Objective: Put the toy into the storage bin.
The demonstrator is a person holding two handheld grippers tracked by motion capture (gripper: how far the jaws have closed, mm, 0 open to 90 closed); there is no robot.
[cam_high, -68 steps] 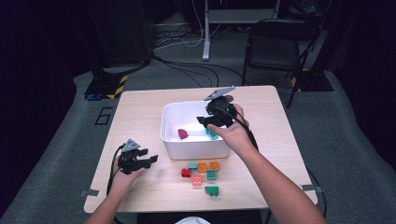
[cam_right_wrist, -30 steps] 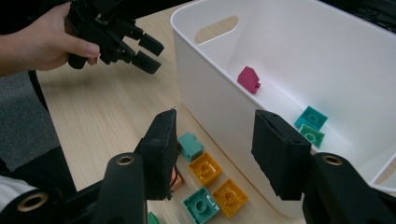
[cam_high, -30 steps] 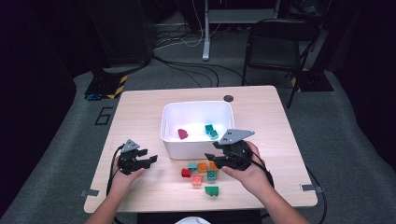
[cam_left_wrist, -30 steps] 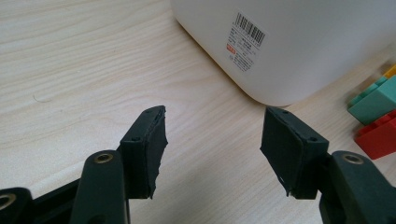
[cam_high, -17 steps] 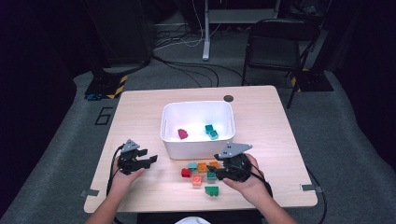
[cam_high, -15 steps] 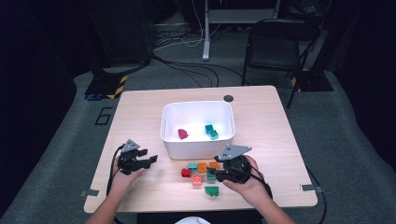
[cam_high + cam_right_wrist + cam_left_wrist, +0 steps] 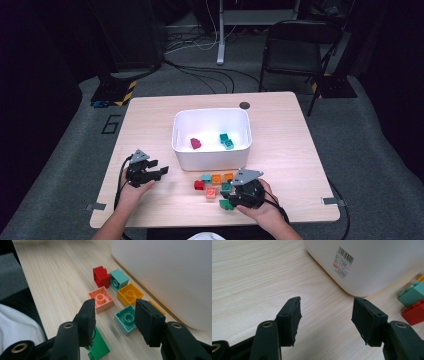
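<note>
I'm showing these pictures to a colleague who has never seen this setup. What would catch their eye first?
Probably the white bin at the middle of the wooden table, with a magenta piece and two teal blocks inside. Next, the bright loose blocks on the table just in front of it, where the right gripper hangs with open jaws over a dark green block. The left gripper rests open to the bin's left.

Lighting: overhead, falling on the table [image 7: 280, 130]; room around it dim to black. Bin [image 7: 211, 117] interior very bright, near glare. Shadows: short, soft, under the bricks [image 7: 127, 293]. High view: soft, low detail. Gripper views: sharp mid-range; nearest jaws and bin wall slightly blurred.
</note>
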